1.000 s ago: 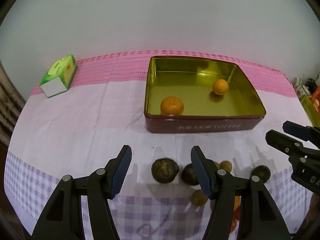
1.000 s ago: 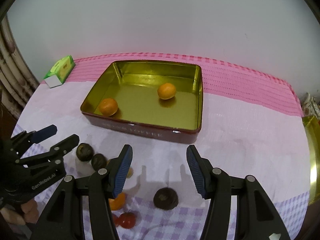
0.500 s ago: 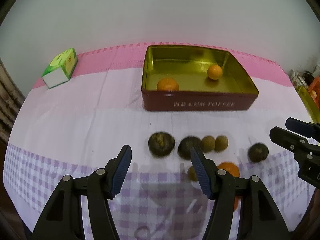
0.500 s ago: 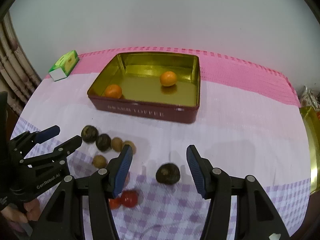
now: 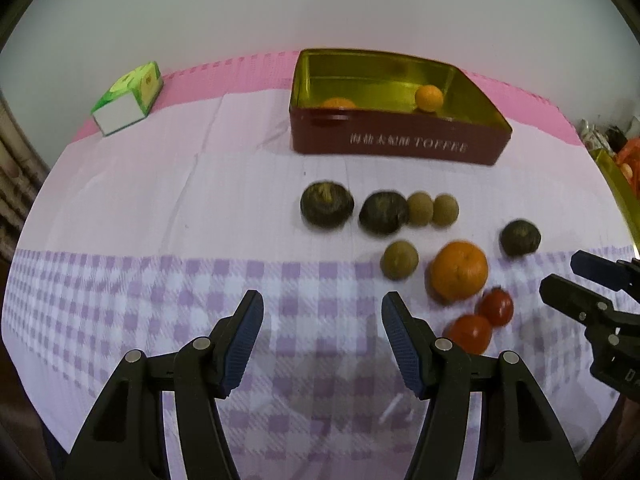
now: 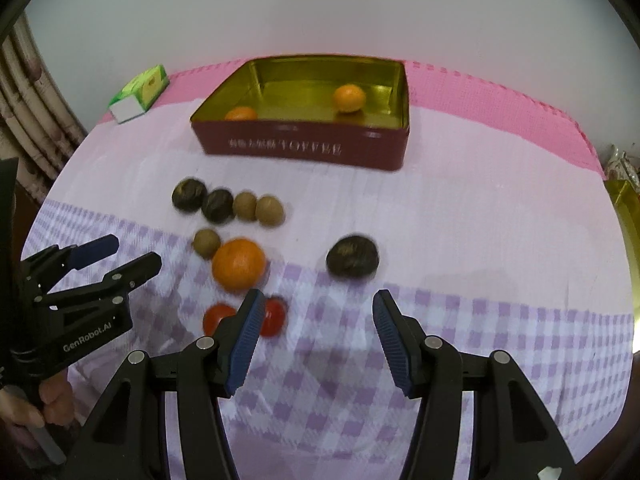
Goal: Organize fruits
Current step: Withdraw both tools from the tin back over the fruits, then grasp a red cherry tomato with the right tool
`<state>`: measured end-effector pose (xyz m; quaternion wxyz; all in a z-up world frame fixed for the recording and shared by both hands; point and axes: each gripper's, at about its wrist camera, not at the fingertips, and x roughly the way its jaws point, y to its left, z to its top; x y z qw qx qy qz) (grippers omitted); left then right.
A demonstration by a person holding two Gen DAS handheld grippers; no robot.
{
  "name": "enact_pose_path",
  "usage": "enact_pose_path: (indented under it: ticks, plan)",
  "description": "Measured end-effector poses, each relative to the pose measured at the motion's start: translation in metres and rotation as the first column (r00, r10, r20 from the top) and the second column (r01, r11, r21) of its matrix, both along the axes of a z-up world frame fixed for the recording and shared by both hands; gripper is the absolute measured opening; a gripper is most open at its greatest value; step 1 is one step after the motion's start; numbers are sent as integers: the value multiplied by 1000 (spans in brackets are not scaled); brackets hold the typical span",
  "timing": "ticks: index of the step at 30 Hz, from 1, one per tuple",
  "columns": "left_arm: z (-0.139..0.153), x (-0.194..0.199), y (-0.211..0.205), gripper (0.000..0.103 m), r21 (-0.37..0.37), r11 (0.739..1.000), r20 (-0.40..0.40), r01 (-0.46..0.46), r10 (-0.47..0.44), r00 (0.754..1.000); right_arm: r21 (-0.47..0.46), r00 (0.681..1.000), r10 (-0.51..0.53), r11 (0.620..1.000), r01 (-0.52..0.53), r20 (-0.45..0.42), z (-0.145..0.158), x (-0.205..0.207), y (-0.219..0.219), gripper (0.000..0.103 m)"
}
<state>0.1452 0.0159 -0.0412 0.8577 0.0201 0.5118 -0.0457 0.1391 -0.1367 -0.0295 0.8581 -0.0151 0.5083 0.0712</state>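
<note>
Pulled back toward near surface edge. Both grippers, left gripper and right gripper, open, empty. Dark fruit just ahead of right gripper.

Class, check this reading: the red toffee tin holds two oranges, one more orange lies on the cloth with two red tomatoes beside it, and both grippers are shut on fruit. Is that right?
One thing is wrong: neither gripper is shut on fruit. The left gripper and right gripper are open and hold nothing, as each wrist view shows. The toffee tin does hold two oranges, and the loose orange lies by two tomatoes.
</note>
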Motion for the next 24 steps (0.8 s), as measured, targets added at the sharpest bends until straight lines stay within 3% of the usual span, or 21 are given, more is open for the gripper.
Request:
enact_pose_path:
  ticks: [16, 24]
  plan:
    - [-10, -19, -1, 62, -12, 1000, -43, -1, 1, 999, -1, 995, 39, 999, -39, -92, -34, -18, 16, 52]
    - [-12, -20, -3, 62, -16, 1000, -46, 7, -8, 999, -17, 993, 51, 998, -53, -109, -44, -10, 25, 47]
